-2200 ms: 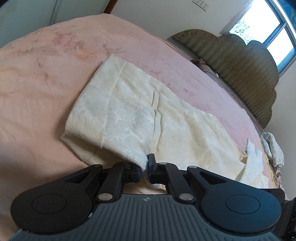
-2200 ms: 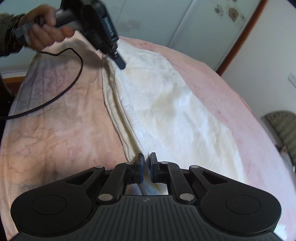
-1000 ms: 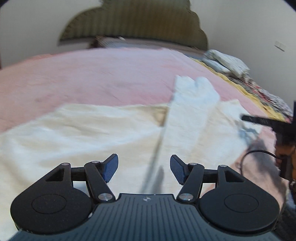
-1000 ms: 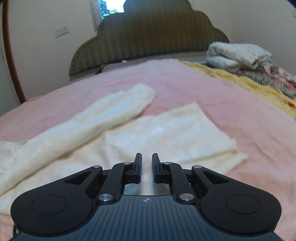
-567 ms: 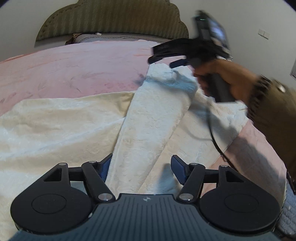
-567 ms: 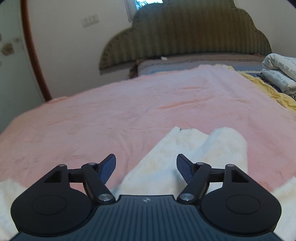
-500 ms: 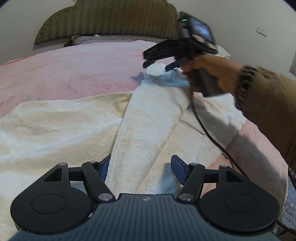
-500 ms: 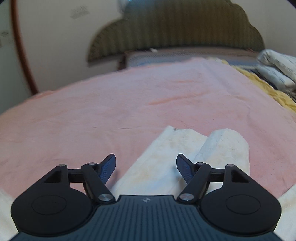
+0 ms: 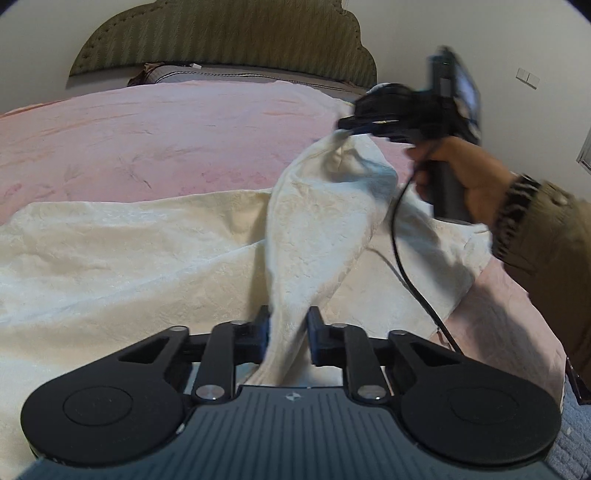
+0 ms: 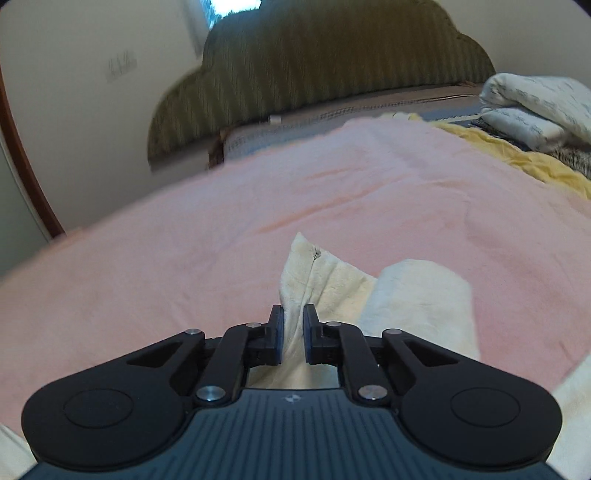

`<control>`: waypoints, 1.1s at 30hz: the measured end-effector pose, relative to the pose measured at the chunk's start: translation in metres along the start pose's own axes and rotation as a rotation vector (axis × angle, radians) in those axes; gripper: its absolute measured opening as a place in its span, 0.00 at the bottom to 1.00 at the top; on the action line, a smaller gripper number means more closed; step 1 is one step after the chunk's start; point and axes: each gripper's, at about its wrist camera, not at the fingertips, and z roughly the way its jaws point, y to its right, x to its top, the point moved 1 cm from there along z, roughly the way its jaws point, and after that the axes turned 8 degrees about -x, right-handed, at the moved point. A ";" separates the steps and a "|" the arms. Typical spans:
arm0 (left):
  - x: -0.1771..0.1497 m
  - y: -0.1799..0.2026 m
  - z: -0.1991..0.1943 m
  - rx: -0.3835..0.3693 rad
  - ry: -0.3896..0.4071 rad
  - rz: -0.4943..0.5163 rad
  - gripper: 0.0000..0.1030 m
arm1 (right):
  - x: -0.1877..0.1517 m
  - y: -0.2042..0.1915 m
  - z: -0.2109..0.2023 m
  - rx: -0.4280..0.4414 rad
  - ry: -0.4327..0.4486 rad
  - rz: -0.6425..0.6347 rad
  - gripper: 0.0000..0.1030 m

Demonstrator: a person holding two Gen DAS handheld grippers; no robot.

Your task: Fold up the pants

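Note:
Cream pants [image 9: 129, 251] lie spread on the pink bed cover [image 9: 147, 140]. One leg [image 9: 325, 221] crosses over the rest and rises at its far end. My left gripper [image 9: 289, 332] is closing its jaws on the near part of that leg, with the cloth bunched between the pads. A person's hand [image 9: 465, 173] holds my right gripper [image 9: 349, 127], which pinches the leg's far end and lifts it off the bed. In the right wrist view, my right gripper [image 10: 292, 336] is closing its jaws, and a fold of the cream leg end [image 10: 314, 273] is squeezed between them.
A green padded headboard [image 9: 221, 33] stands at the far end of the bed. Folded white bedding [image 10: 535, 103] and a yellow blanket [image 10: 517, 155] lie at the right. A black cable [image 9: 402, 266] hangs from the right gripper across the pants.
Both grippers stood open half a second ago and now pinch the crossed leg. The right gripper has raised the leg's far end and moved right in the left wrist view.

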 end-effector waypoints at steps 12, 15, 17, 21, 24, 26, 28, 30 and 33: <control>-0.011 0.030 0.014 0.080 -0.005 0.184 0.17 | -0.063 0.165 -0.118 0.038 0.060 0.401 0.10; -0.008 0.030 0.018 0.089 -0.006 0.182 0.20 | -0.080 0.179 -0.107 0.054 -0.014 0.465 0.12; -0.010 0.035 0.019 0.103 -0.003 0.195 0.24 | -0.084 0.185 -0.096 0.097 -0.038 0.536 0.23; -0.010 0.040 0.022 0.132 0.005 0.216 0.27 | -0.080 0.180 -0.077 0.154 -0.020 0.597 0.43; -0.009 0.042 0.023 0.147 0.007 0.221 0.16 | -0.071 0.176 -0.066 0.170 -0.002 0.606 0.10; -0.007 0.045 0.022 0.168 0.027 0.240 0.10 | -0.059 0.172 -0.061 0.170 0.005 0.581 0.07; -0.004 0.049 0.017 0.215 0.075 0.262 0.08 | -0.040 0.167 -0.069 0.192 0.053 0.541 0.06; -0.002 0.054 0.004 0.208 0.138 0.266 0.08 | -0.023 0.161 -0.094 0.252 0.169 0.488 0.06; -0.002 0.064 -0.008 0.160 0.147 0.301 0.08 | -0.010 0.155 -0.139 0.277 0.316 0.380 0.06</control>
